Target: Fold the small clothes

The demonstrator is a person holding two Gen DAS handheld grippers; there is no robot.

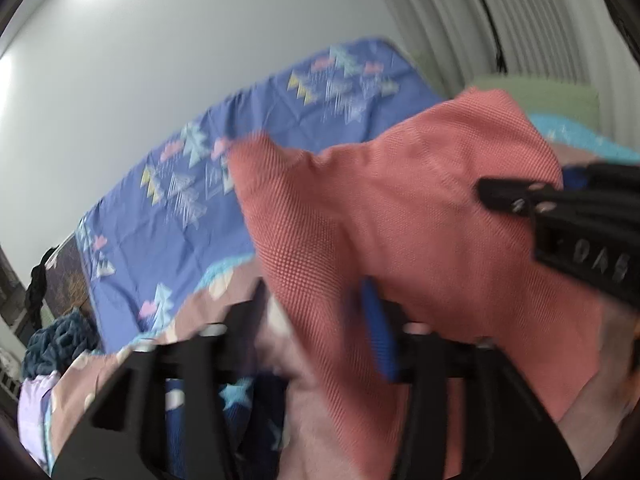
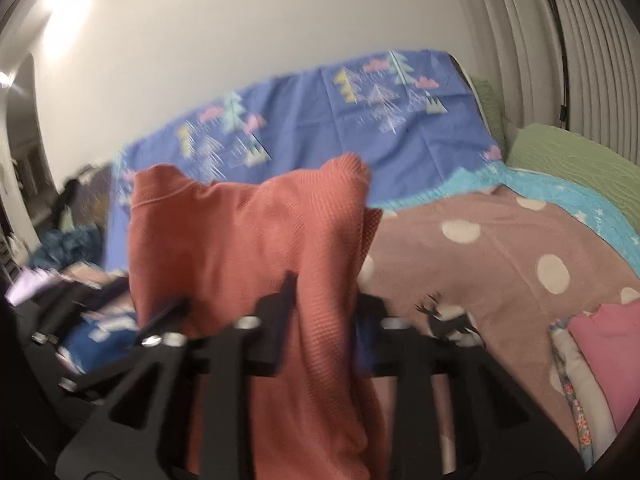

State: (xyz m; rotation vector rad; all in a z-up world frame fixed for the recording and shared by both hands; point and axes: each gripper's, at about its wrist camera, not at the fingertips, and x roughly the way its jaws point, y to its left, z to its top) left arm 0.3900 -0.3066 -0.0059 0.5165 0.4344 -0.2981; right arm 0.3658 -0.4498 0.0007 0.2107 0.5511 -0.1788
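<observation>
Between the fingers of the right gripper (image 2: 320, 312) a bunched fold of the salmon knit garment (image 2: 256, 240) runs straight through the gap, the jaws closed on it, and the rest rises in front of the camera and hangs down below the fingers. The left gripper (image 1: 328, 332) also has the same garment (image 1: 400, 208) draped across its fingers, though blur keeps me from telling whether its jaws are clamped on it or only carrying it. Both tools hold the cloth lifted above the brown dotted blanket (image 2: 480, 248) on the bed, with the blue tree-print sheet (image 2: 320, 120) behind. This looks like the lifting and spreading stage; the next move probably calls for drawing the two grips apart and laying the garment flat on the blanket before folding
</observation>
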